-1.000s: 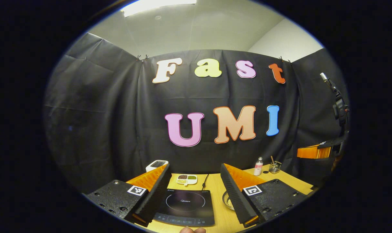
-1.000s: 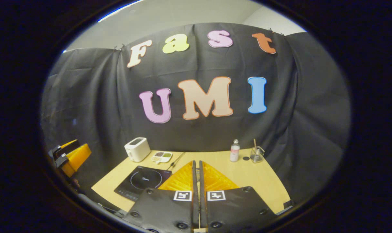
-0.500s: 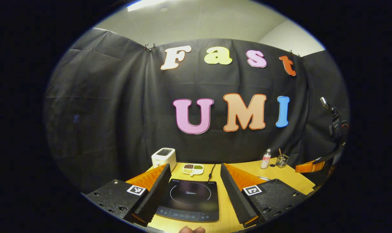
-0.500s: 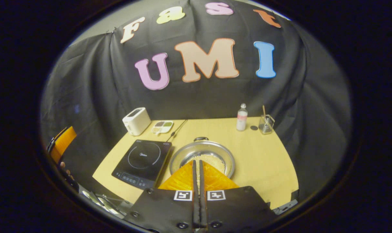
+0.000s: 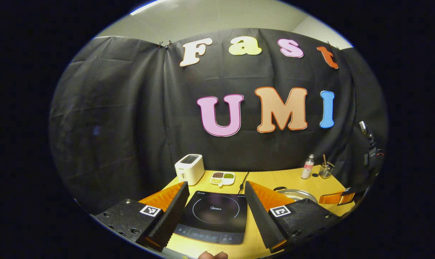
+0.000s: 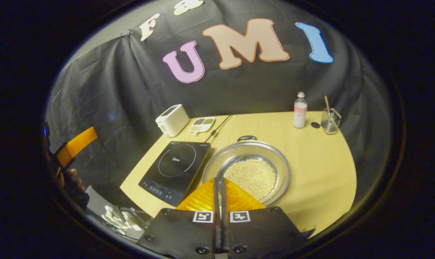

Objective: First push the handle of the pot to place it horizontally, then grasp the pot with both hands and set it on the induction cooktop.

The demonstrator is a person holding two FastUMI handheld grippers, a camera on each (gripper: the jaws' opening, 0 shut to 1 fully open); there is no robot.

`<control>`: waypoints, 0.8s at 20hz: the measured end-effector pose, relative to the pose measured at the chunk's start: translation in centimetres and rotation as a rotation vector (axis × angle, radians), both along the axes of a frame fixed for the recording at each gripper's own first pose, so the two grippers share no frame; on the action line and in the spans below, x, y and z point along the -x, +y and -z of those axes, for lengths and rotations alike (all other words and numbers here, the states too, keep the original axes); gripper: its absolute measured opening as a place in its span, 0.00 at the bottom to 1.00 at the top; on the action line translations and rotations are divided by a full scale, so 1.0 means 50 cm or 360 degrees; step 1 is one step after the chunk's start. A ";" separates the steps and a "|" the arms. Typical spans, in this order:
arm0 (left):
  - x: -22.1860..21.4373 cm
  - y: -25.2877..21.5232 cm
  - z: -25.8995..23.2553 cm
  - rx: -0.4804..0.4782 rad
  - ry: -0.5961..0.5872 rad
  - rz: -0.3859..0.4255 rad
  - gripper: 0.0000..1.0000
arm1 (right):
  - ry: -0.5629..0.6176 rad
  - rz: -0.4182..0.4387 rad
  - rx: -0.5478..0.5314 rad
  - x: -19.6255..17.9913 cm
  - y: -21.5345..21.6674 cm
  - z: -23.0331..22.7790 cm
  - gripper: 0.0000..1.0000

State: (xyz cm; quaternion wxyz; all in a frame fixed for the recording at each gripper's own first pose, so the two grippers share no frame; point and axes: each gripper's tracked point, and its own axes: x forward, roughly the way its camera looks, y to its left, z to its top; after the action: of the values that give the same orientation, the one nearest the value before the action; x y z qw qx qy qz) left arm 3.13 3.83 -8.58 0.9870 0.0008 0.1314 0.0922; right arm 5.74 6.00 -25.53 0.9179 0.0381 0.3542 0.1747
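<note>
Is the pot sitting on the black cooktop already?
No, the pot sits on the table just beside the cooktop, whose top is bare.

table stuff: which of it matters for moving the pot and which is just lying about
For the job:
pot with its handle
induction cooktop
left gripper, open
right gripper, shut

Just lying about:
toaster
divided dish
bottle
glass cup
</note>
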 end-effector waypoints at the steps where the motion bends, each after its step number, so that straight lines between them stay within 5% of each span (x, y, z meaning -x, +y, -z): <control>1: -0.004 -0.005 -0.003 -0.0007 0.0006 -0.0011 0.95 | 0.0041 -0.0022 -0.0006 0.000 0.002 0.019 0.03; 16: -0.085 0.032 0.061 0.0140 0.0024 0.0081 0.94 | 0.0663 -0.0175 0.0420 0.121 0.060 0.292 0.03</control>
State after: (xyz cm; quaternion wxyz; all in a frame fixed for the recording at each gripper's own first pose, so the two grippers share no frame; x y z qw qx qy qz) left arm 7.38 5.42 -11.64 0.9871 -0.0386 0.1425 0.0612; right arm -0.29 8.99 -40.12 0.8113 -0.0660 0.5569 0.1650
